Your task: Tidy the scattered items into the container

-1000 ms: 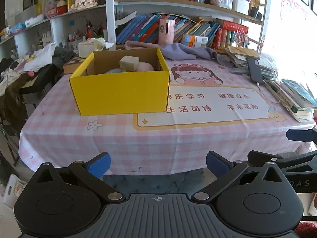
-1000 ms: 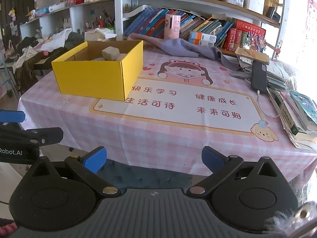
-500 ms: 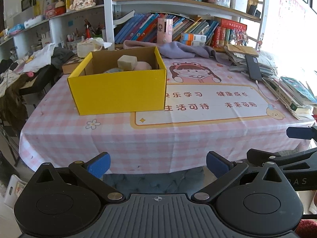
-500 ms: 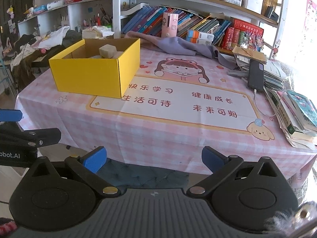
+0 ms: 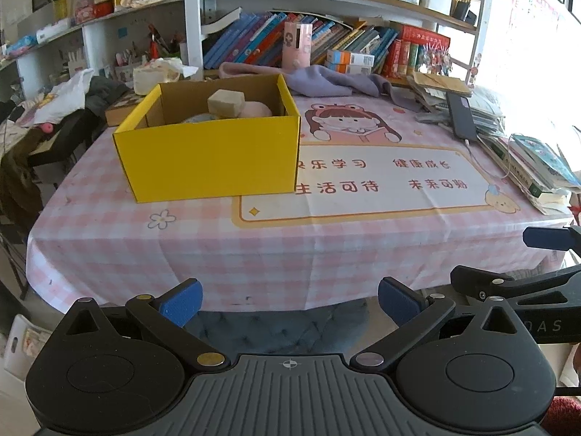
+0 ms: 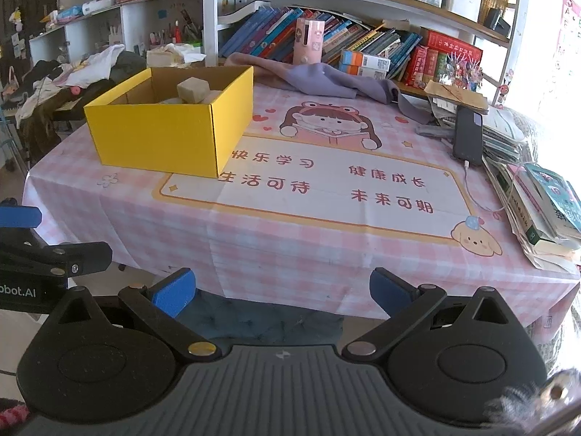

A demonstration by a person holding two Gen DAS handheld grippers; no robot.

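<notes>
A yellow cardboard box [image 5: 210, 156] stands on the left part of the pink checked tablecloth [image 5: 145, 247]; it also shows in the right wrist view [image 6: 156, 138]. Inside it lie a tan block [image 5: 226, 103], a pink item [image 5: 256, 109] and a bluish item, partly hidden by the wall. My left gripper [image 5: 288, 299] is open and empty, off the table's near edge. My right gripper [image 6: 281, 290] is open and empty too, also off the near edge. Each gripper appears at the side of the other's view.
A purple cloth [image 5: 326, 80] lies at the back of the table. A black phone on a cable [image 6: 468, 134] and piled books [image 6: 544, 210] line the right edge. Bookshelves [image 5: 326, 36] stand behind. A blue cushioned seat [image 5: 283, 330] is below the grippers.
Both grippers have drawn back a little from the table and stayed open. The box and its contents have not moved.
</notes>
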